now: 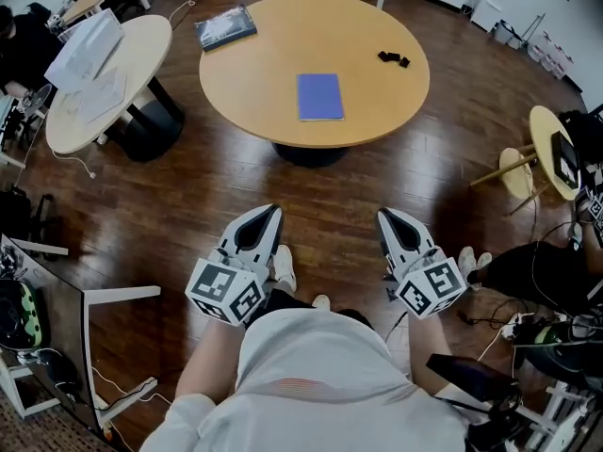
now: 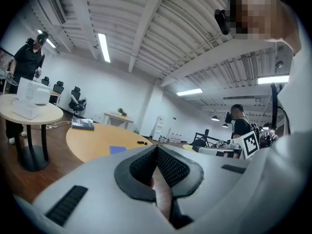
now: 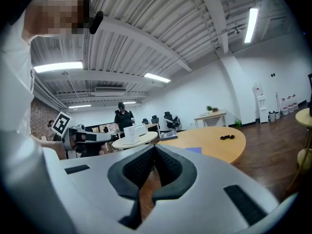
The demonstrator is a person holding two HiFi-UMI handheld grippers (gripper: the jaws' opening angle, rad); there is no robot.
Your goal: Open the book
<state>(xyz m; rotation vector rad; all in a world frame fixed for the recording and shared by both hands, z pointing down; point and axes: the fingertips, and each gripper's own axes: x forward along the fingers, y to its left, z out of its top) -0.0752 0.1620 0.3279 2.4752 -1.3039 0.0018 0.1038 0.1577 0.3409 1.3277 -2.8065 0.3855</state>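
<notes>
**Book closed on the round table, both grippers empty and short of it**

The floor of dark, glossy planks spreads all round the big round table, a smooth pale-wood disc on a dark central foot. Left of that table stands a smaller round table of the same wood, with a white box on it.

Your left gripper and right gripper, white shells with black ribbed pads, hang on the near side of the big table, well apart from its edge. On each, the pads meet at the tips with nothing between them.

The book, a thin blue rectangle with a matte cover, lies flat and closed near the middle of the big table. A darker magazine lies at the table's far left edge. A small black lumpy thing sits toward its right side. Between your grippers and the book lie only floor and bare tabletop.
</notes>
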